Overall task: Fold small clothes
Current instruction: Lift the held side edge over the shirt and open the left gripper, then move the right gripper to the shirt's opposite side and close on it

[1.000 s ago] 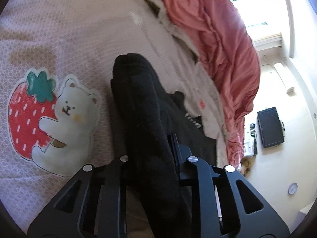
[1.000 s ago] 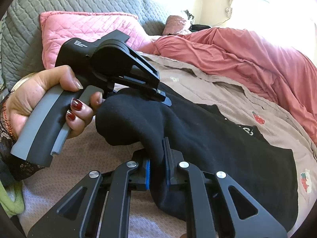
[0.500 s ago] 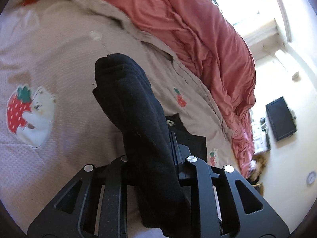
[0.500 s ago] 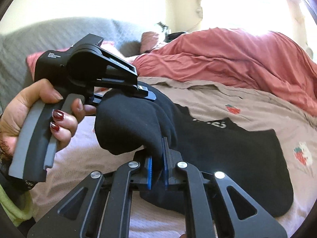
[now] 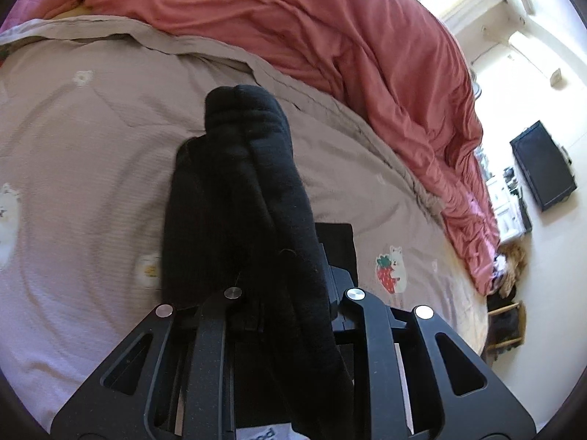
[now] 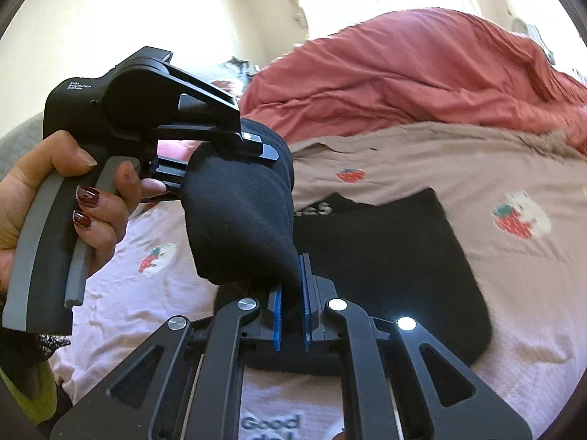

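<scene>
**Pinching a black garment in both grippers above the bed**

Holding the same piece of cloth, both grippers are clenched on a black garment (image 6: 238, 227) and carry its upper edge clear of the bed. In the right wrist view the right gripper (image 6: 292, 302) has its blue pads closed tight on a narrow pinch of the fabric, which bulges up and to the left from the jaws in a rounded fold. At the top of that fold the left gripper (image 6: 256, 146) bites the cloth from the left — a hand (image 6: 55, 198) with dark red nails is wrapped round its grey handle and trigger. The lower part of the garment lies spread flat on the beige bedspread (image 6: 440, 154), to the right of the lifted fold, with white lettering showing near its upper edge.

In the left wrist view the left gripper (image 5: 290, 286) is largely hidden by the thick roll of black cloth that runs up between its fingers; the jaws stand nearly together with the fabric packed between them, so it is gripping the garment. A flat corner of the garment shows just right of the roll.

The bedspread carries small strawberry-and-bear prints (image 5: 390, 269). A rumpled red duvet (image 5: 367, 55) lies along its far side — beyond it, a dark screen (image 5: 543, 165) hangs on a pale wall.
</scene>
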Demonstrator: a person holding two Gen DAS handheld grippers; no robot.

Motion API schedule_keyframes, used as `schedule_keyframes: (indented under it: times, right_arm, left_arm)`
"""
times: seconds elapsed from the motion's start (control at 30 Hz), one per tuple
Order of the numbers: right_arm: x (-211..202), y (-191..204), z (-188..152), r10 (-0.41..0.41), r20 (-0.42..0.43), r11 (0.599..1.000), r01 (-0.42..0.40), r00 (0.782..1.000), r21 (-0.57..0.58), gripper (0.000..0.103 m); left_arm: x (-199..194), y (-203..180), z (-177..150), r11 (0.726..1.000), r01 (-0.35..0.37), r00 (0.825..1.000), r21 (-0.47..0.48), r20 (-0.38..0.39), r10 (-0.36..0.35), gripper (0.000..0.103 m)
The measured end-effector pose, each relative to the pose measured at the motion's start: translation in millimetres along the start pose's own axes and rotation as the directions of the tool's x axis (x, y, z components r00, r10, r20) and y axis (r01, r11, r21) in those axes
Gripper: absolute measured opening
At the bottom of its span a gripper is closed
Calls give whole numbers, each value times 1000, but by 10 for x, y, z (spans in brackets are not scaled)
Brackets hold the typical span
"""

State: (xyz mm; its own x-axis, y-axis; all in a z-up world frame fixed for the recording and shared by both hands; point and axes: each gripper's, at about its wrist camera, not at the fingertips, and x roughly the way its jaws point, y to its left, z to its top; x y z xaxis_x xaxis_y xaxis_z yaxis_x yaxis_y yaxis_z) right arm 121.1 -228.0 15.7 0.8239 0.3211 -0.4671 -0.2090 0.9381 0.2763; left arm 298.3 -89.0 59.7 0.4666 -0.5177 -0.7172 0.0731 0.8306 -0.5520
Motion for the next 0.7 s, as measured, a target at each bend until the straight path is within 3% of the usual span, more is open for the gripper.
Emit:
schedule_keyframes:
  times: [0.1,0.13,0.17,0.23,0.3,0.4,0.47,0.57,0.7]
  right_arm:
    - [4,-151,-28,-14,-9,999,14,1000,35,7]
    - [-4,-195,-40,-20,-12,999,20,1000,47,7]
    - [-3,-265,-52,-24,-17,998,25,1000,66,7]
    - [12,-377,-73,-34,-36,994,38,999,103,7]
    - [35,-529,-109,-53,-66,985,63,996,158,7]
    - [73,-766,-193,-33,-117,963,63,993,261,9]
    - [80,-835,-250,-14,-139,954,55,990,295,11]
    - [67,-812,-274,-25,-152,959,67,988,276,12]
    - [25,-770,-281,-57,-171,965,98,984,242,21]
  left_arm:
    - [165,-116,-43,999,37,999,-4,-12,-37,21]
    - [222,-151,-60,998,67,998,-4,-20,-67,29]
    - [254,-169,-80,996,94,995,-13,-27,-94,46]
    - [294,-151,-134,986,162,985,-46,-43,-164,67]
    - [245,-97,-188,985,171,985,-37,-21,-172,67]
    - [137,24,-292,995,102,994,-4,31,-102,67]
    - [34,121,-395,999,-18,996,45,92,14,64]
    - [-38,192,-541,979,-163,977,126,160,142,63]
    - [-27,232,-693,956,-219,965,196,189,182,63]
